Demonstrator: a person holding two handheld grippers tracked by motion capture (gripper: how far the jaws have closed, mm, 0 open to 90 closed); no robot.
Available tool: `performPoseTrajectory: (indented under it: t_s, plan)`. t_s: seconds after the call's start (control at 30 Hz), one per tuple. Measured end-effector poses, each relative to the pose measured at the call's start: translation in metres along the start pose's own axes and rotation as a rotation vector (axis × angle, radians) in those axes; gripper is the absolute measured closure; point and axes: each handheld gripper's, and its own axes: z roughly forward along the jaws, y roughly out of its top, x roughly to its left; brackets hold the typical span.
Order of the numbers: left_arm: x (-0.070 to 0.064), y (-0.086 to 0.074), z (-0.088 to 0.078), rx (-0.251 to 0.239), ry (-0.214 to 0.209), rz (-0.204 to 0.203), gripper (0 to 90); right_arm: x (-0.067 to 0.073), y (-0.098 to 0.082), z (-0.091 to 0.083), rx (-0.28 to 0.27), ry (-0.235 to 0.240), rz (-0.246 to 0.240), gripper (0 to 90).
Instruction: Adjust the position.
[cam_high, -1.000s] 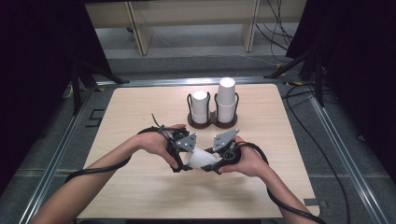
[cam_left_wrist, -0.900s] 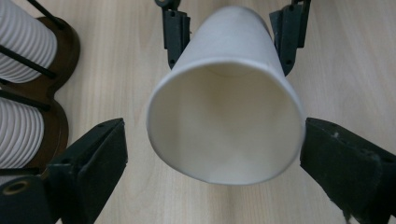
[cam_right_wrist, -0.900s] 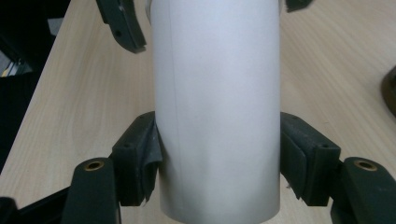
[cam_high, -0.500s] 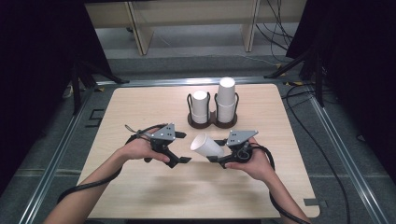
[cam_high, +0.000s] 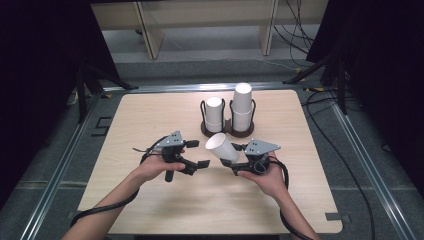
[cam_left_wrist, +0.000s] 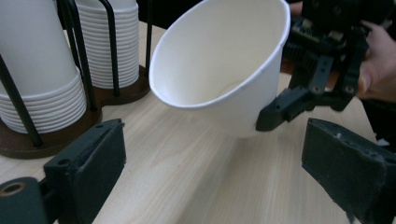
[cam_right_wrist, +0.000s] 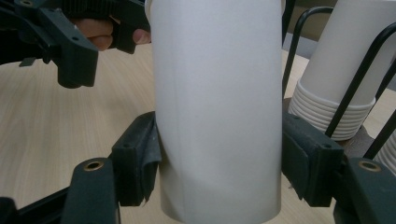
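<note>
The left gripper (cam_high: 196, 154) is backing off, jaws wide and empty (handover done); the right gripper (cam_high: 235, 161) is clamping the paper cup (cam_high: 222, 148).

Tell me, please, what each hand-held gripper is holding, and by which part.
The right hand-held gripper holds a white paper cup by its side wall, near the base. The left hand-held gripper is open and holds nothing.

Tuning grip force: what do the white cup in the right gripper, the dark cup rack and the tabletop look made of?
White tapered cup: looks like matte paper, thin wall with a rolled rim; its side gives slightly at the right gripper pads.
Dark two-slot cup rack: brown base looks like wood, uprights thin black wire, probably metal.
Pale tabletop: light wood grain, satin; possibly laminate.
</note>
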Motion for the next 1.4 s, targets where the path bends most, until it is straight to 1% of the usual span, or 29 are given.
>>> performPoseTrajectory:
  t_s: [0.03,0.07,0.1,0.17,0.2,0.23,0.27,0.33,0.4,0.47,0.5,0.53,0.57,0.6,0.67,0.7,0.73,0.77,0.83,0.87,0.93,1.03,1.07,1.13,1.2,1.23,1.27,1.33,1.4]
  plan:
    - [0.000,0.000,0.001,-0.010,-0.009,-0.010,6.2,0.000,0.000,0.001,-0.004,-0.003,0.002,34.2]
    - [0.000,0.001,0.002,-0.018,-0.002,-0.023,6.1,0.001,-0.001,0.002,-0.020,-0.014,0.008,34.2]
    - [0.000,0.001,0.003,-0.025,0.004,-0.030,6.2,0.000,-0.001,0.002,-0.015,-0.013,0.010,34.1]
    - [0.001,0.003,0.006,-0.047,-0.005,-0.057,6.1,0.001,-0.002,0.005,-0.039,0.006,0.021,34.1]
    - [0.001,0.003,0.007,-0.059,-0.013,-0.072,6.1,0.001,-0.002,0.005,-0.035,-0.005,0.024,34.1]
    - [0.001,0.005,0.007,-0.050,-0.007,-0.080,6.1,0.001,-0.003,0.005,-0.034,-0.009,0.024,34.1]
    - [0.001,0.005,0.009,-0.058,-0.008,-0.084,6.1,0.002,-0.003,0.006,-0.045,-0.035,0.023,34.1]
    - [0.001,0.006,0.011,-0.072,-0.022,-0.096,6.1,0.001,-0.003,0.005,-0.046,-0.038,0.025,34.1]
    - [0.001,0.008,0.013,-0.075,-0.017,-0.092,6.0,0.001,-0.003,0.006,-0.044,-0.023,0.023,34.1]
    - [0.002,0.009,0.015,-0.064,-0.012,-0.095,6.0,0.000,-0.003,0.006,-0.047,-0.043,0.002,34.1]
    - [0.002,0.009,0.015,-0.061,-0.006,-0.098,5.8,0.001,-0.003,0.006,-0.046,-0.038,0.021,34.1]
    - [0.002,0.008,0.017,-0.074,-0.019,-0.106,5.9,0.001,-0.002,0.005,-0.042,-0.038,0.015,34.0]
    - [0.001,0.009,0.018,-0.065,-0.010,-0.113,5.7,0.002,-0.002,0.005,-0.043,-0.028,0.027,34.1]
    - [0.002,0.008,0.019,-0.072,-0.019,-0.116,5.3,0.001,-0.002,0.006,-0.048,-0.010,0.016,34.0]
    - [0.001,0.008,0.021,-0.069,-0.017,-0.131,5.3,0.000,-0.001,0.006,-0.053,-0.017,0.014,34.0]
    - [0.002,0.008,0.023,-0.085,-0.030,-0.140,5.1,0.001,-0.001,0.004,-0.041,-0.031,0.011,34.1]
    - [0.001,0.008,0.023,-0.082,-0.022,-0.146,4.9,-0.001,0.000,0.004,-0.052,-0.044,-0.024,34.1]
    - [0.001,0.008,0.024,-0.086,-0.029,-0.156,4.9,-0.002,0.000,0.004,-0.055,-0.046,-0.025,34.1]
    - [0.001,0.008,0.025,-0.098,-0.033,-0.170,4.5,-0.001,0.000,0.004,-0.056,-0.047,-0.016,34.1]
    - [0.000,0.008,0.025,-0.100,-0.035,-0.176,4.5,0.002,-0.001,0.005,-0.054,-0.053,0.025,34.1]
    - [0.000,0.009,0.026,-0.101,-0.027,-0.181,4.3,0.001,-0.001,0.005,-0.061,-0.055,0.016,34.1]
    - [0.002,0.008,0.027,-0.113,-0.039,-0.183,3.9,0.002,-0.001,0.007,-0.064,-0.051,0.018,34.1]
    - [0.002,0.009,0.026,-0.105,-0.030,-0.186,4.0,0.002,0.000,0.007,-0.063,-0.028,0.010,34.1]
    - [0.002,0.009,0.026,-0.105,-0.024,-0.186,3.7,0.002,0.001,0.007,-0.058,-0.045,0.002,34.2]
    - [0.003,0.008,0.027,-0.117,-0.037,-0.195,3.6,0.003,0.002,0.008,-0.062,-0.038,0.009,34.1]
    - [0.003,0.008,0.027,-0.111,-0.025,-0.197,3.5,0.002,0.002,0.009,-0.078,-0.044,0.001,34.1]
    - [0.003,0.008,0.027,-0.109,-0.021,-0.197,3.5,0.002,0.002,0.009,-0.076,-0.033,0.002,34.1]
    - [0.003,0.007,0.028,-0.114,-0.021,-0.200,3.4,0.003,0.003,0.008,-0.070,-0.047,-0.004,34.1]
    - [0.002,0.007,0.029,-0.119,-0.026,-0.214,3.4,0.004,0.003,0.009,-0.069,-0.038,0.012,34.2]
